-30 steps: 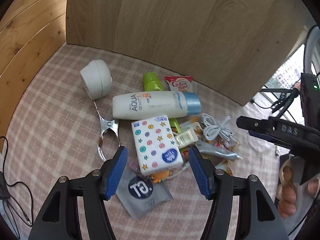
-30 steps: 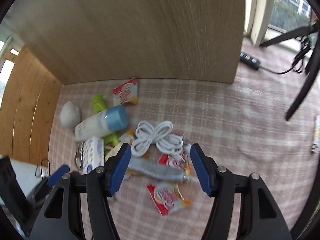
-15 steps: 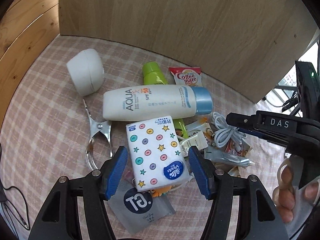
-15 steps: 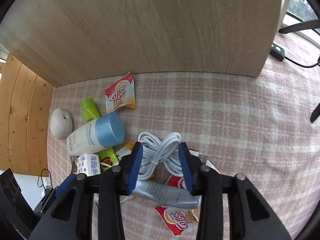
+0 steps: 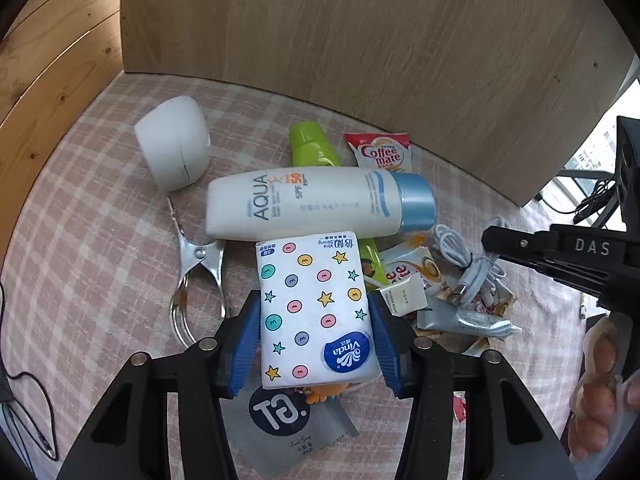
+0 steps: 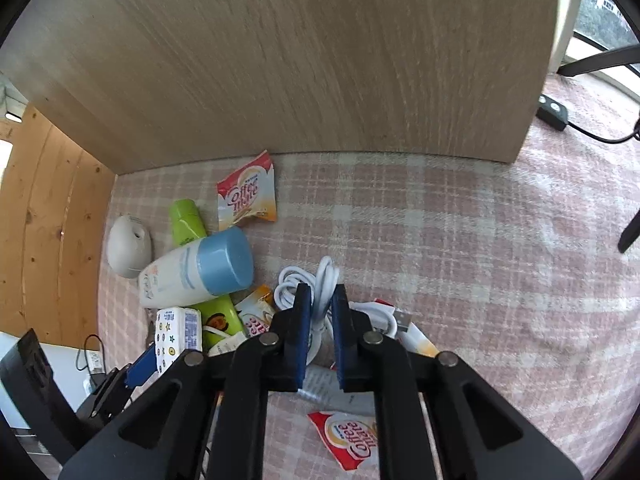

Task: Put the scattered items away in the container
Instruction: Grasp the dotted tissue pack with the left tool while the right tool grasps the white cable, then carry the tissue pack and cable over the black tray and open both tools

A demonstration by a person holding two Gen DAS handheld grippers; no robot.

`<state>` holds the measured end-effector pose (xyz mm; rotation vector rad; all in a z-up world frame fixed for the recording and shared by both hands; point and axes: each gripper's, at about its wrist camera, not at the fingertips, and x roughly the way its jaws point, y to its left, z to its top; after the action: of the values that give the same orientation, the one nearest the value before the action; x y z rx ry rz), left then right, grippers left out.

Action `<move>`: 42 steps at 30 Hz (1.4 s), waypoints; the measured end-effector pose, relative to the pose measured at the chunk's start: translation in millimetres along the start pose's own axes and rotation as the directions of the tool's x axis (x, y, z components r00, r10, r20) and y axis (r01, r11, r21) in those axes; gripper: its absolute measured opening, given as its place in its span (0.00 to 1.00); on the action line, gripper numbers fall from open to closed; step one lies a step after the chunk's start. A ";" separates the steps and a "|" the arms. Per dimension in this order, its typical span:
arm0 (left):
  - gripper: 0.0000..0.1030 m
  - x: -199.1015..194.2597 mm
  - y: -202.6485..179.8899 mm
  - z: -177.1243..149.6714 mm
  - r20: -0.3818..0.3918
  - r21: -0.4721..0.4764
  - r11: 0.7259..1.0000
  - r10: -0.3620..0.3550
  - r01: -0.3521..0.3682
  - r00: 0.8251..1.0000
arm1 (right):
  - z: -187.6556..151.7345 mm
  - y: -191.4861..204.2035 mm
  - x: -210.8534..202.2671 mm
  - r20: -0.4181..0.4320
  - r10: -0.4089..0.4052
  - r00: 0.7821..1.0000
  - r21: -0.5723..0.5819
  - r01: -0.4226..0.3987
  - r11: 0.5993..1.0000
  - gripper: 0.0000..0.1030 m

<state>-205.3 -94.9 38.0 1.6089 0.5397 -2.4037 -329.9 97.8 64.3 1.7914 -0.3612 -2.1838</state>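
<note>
A pink plaid cloth [image 5: 80, 264] covers the desk, backed by a light wooden panel [image 5: 360, 40]. The left gripper [image 5: 316, 340] is closing its blue fingers against a star-patterned white tissue pack [image 5: 316, 304]. The right gripper [image 6: 319, 320] is closing its fingers on a coiled white cable [image 6: 324, 280].

Lying on the checked cloth are three Coffee-mate sachets [image 6: 247, 196], one white sunscreen bottle [image 5: 316, 202], one green tube [image 5: 311, 150], one tissue pack [image 5: 316, 308], one white cable [image 6: 320, 284] and one metal clip [image 5: 199, 264].
</note>
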 end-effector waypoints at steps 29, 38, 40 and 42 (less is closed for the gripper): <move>0.47 -140.8 -162.2 -97.2 0.098 0.318 0.934 -0.205 0.164 0.974 | -147.0 -151.3 -228.6 0.307 -0.041 0.951 0.128 0.002 0.992 0.10; 0.47 -152.2 -266.5 -172.4 -0.005 0.478 0.834 -0.312 0.277 0.950 | -243.1 -254.5 -304.9 0.363 -0.208 0.908 0.287 0.104 0.952 0.10; 0.47 -153.3 -288.5 -191.4 -0.031 0.509 0.808 -0.328 0.297 0.944 | -267.3 -280.6 -319.0 0.361 -0.249 0.899 0.331 0.126 0.935 0.10; 0.47 -154.8 -309.6 -209.8 -0.055 0.535 0.783 -0.343 0.318 0.938 | -291.0 -304.4 -331.2 0.354 -0.287 0.890 0.372 0.147 0.916 0.10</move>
<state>-78.8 267.2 167.2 1.7711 0.1372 -3.0582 -4.1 502.5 194.9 1.5842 -0.6902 -2.8074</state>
